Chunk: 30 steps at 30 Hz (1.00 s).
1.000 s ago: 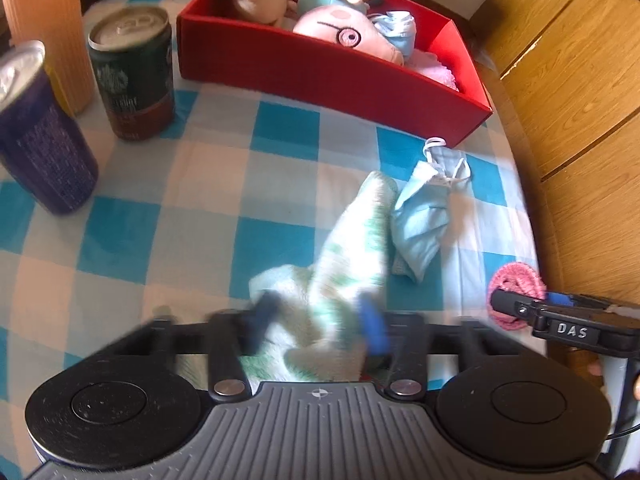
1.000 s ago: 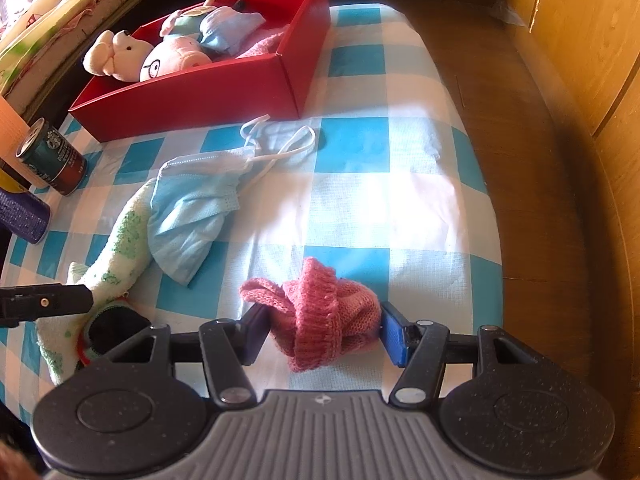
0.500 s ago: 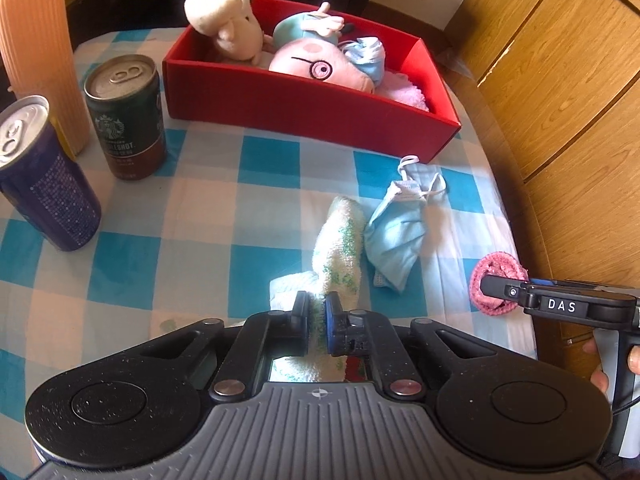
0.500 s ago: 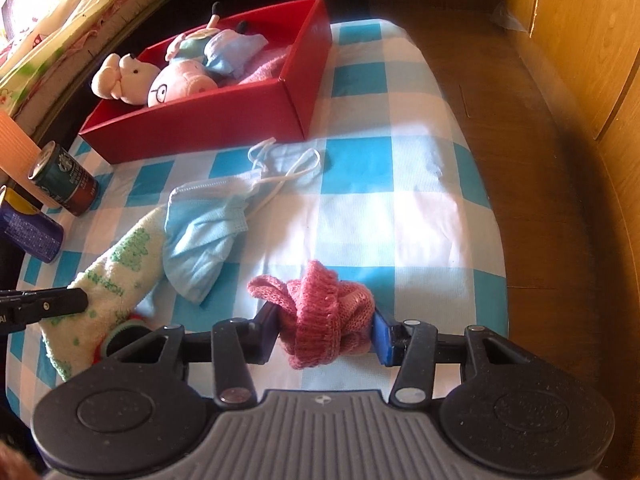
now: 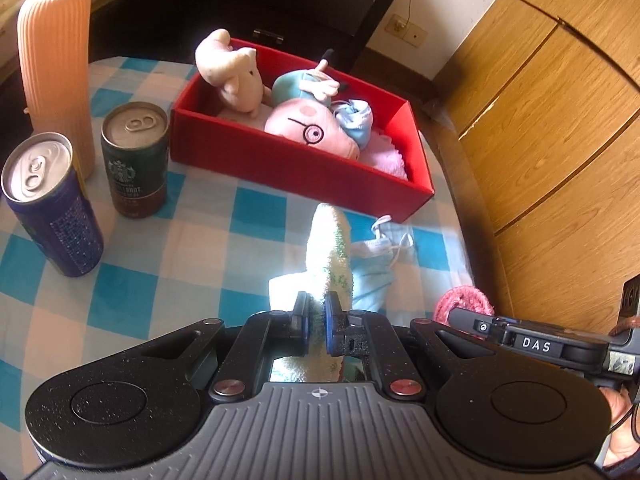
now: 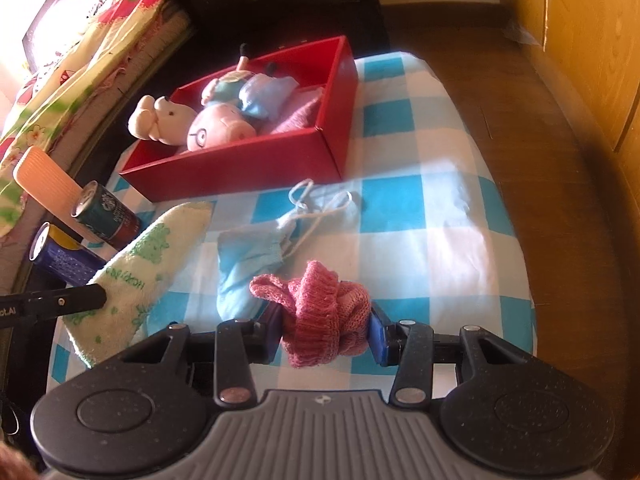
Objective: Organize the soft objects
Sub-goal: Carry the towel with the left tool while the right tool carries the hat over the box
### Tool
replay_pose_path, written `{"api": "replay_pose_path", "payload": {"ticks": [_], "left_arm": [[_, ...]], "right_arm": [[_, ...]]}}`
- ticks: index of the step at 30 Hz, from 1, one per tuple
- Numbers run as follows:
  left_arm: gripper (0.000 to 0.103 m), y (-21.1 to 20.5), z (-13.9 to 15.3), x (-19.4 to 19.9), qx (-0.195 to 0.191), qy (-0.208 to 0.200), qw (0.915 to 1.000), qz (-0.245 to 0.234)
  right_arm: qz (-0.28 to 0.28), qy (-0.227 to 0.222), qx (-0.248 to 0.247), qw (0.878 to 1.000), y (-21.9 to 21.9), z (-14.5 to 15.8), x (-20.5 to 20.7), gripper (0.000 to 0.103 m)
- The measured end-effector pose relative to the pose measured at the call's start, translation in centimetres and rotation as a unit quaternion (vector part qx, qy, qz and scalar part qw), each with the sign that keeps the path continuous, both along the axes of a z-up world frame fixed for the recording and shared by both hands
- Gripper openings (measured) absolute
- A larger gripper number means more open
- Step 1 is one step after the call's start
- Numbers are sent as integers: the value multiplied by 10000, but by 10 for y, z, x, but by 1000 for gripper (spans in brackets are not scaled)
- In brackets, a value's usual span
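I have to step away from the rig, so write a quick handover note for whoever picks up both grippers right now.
Left gripper: shut on the green-printed white towel, lifted.
Right gripper: jaws closing on the pink knitted hat.
Red box: already holds a cream plush, a pink pig plush and other soft pieces.
Blue face mask: lying on the checked tablecloth.
Left to do: towel and hat into the box, then the mask. The two cans aren't soft.

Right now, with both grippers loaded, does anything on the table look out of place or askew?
Only the blue face mask: it lies crumpled on the checked cloth, outside the red box, straps splayed. The left gripper holds the towel; the right gripper is closing on the pink knit piece. Both cans stand upright.
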<state>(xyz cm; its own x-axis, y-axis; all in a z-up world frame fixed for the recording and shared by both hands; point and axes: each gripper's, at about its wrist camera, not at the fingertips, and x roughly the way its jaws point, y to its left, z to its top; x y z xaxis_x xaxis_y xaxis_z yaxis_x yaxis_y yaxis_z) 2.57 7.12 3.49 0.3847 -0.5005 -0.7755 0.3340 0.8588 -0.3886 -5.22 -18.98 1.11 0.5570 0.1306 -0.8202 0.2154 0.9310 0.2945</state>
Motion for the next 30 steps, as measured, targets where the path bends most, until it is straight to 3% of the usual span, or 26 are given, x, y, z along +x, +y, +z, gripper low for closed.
{"api": "replay_pose_path", "payload": {"ticks": [4,19,24,30], "left_arm": [[3,4,10,4,-224,-59,9997,92],[4,-1,24,14,-474,-146,9986,199],[4,-10,35,20,-461,-340,9982,201],[4,-24,47,27,-96,-755,9968,245]], "right_arm": [[92,-150,2,9998,7,9,3,21],[115,-459,79,9988,8,27,9,21],[128,-636,92,9978,12,39,17,21],[246,-787,48,9966,24,49,31,21]]}}
